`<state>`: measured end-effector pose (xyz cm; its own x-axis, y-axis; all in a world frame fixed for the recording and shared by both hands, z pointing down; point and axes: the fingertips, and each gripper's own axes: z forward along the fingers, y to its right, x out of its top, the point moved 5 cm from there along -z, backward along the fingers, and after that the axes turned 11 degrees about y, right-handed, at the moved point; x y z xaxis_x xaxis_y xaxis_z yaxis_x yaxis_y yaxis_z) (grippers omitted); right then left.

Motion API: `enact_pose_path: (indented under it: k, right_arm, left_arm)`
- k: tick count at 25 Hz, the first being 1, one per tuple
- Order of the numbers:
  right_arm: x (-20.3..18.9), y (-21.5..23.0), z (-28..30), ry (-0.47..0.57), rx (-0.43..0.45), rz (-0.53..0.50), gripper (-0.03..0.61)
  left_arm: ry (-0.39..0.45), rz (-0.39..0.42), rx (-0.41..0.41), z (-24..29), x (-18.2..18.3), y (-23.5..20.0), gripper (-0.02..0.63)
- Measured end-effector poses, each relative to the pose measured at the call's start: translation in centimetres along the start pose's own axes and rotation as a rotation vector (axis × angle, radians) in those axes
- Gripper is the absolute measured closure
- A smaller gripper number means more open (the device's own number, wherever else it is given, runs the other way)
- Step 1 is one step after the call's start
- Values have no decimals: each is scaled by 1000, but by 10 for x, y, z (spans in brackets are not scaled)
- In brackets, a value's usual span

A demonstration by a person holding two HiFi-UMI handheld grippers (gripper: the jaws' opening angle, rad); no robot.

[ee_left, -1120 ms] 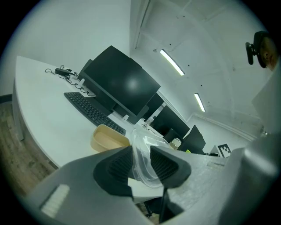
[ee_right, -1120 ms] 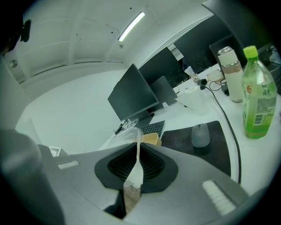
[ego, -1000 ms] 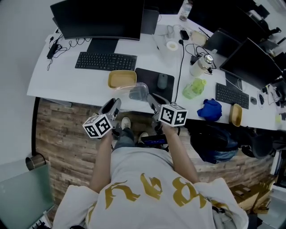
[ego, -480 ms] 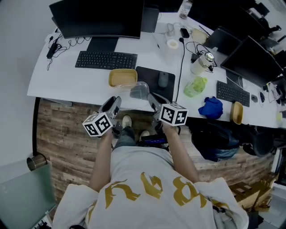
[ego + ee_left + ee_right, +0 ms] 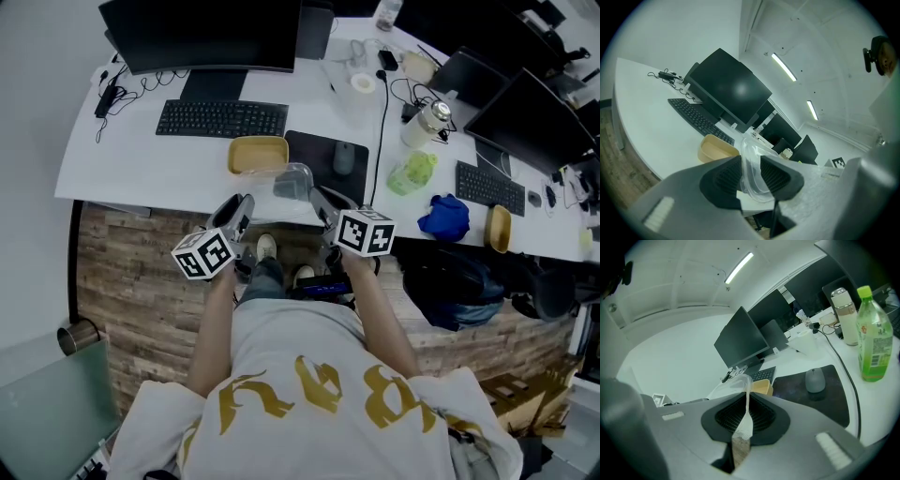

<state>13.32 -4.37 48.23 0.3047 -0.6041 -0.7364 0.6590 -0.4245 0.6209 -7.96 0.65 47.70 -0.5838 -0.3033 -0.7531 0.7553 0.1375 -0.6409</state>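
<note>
A clear plastic container (image 5: 292, 181) hangs over the desk's near edge, held from both sides. My left gripper (image 5: 242, 208) is shut on its left rim, and the thin clear wall (image 5: 752, 166) shows pinched between the ribbed pads of the left gripper (image 5: 751, 176). My right gripper (image 5: 323, 202) is shut on the opposite rim, where the edge (image 5: 746, 394) stands as a thin upright strip in the right gripper (image 5: 746, 418). Just behind the container a tan box (image 5: 258, 155) sits on the white desk (image 5: 122, 169).
A keyboard (image 5: 222, 119) and dark monitor (image 5: 202, 33) stand behind the tan box. A mouse (image 5: 344, 159) lies on a black pad (image 5: 314, 155). Right of it are a cable, a green bottle (image 5: 412, 173), a steel flask (image 5: 846, 317) and a blue cloth (image 5: 442, 216).
Both grippers keep their hold on the clear container. The views have shifted only slightly; nothing on the desk has moved.
</note>
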Motion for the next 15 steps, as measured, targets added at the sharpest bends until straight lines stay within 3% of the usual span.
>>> enact_pose_path:
  k: [15]
  right_arm:
    - [1, -7, 6, -8, 35, -8, 535]
  left_arm:
    - [31, -9, 15, -7, 4, -2, 503]
